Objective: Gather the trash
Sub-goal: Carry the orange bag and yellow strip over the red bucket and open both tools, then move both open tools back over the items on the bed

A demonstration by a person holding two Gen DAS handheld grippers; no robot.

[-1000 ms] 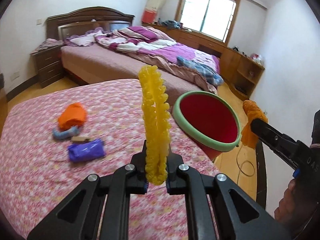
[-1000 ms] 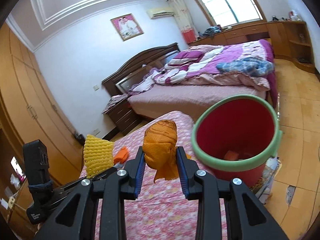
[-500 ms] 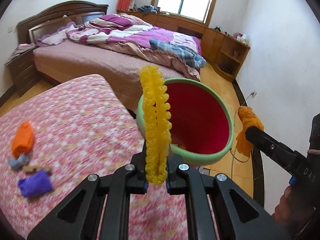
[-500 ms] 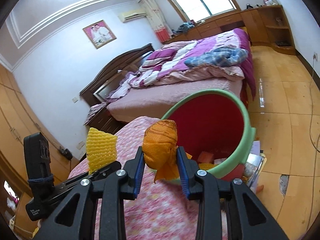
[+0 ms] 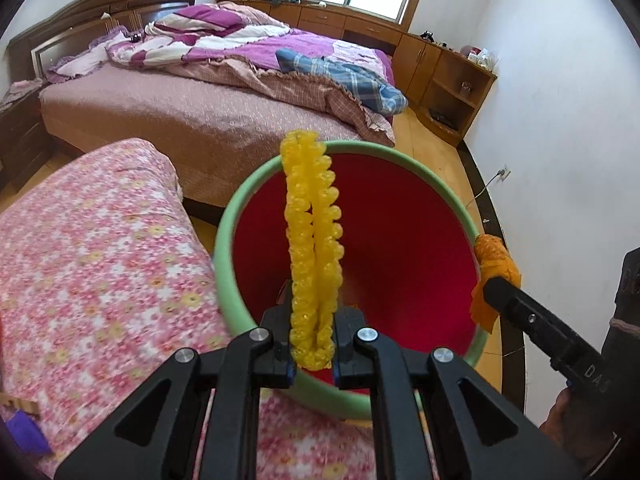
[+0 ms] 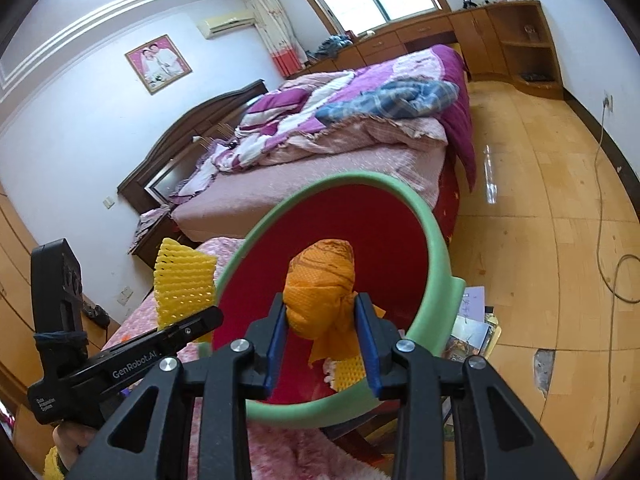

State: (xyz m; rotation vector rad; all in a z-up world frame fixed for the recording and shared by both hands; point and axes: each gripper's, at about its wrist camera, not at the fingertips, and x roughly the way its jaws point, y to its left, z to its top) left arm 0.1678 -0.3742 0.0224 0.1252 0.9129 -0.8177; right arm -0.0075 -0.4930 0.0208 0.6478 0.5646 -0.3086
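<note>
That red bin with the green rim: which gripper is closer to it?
Roughly equal. The left gripper holds yellow foam netting at the red bin's near rim; the right gripper holds an orange wad over its mouth.

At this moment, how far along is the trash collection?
Done: some scraps already lie in the red bin. In hand: the left hand-held gripper clamps a yellow foam net and the right hand-held gripper an orange wad, both at the bin's mouth, neither dropped yet. Left: a purple scrap and a brown piece on the floral cloth.
</note>
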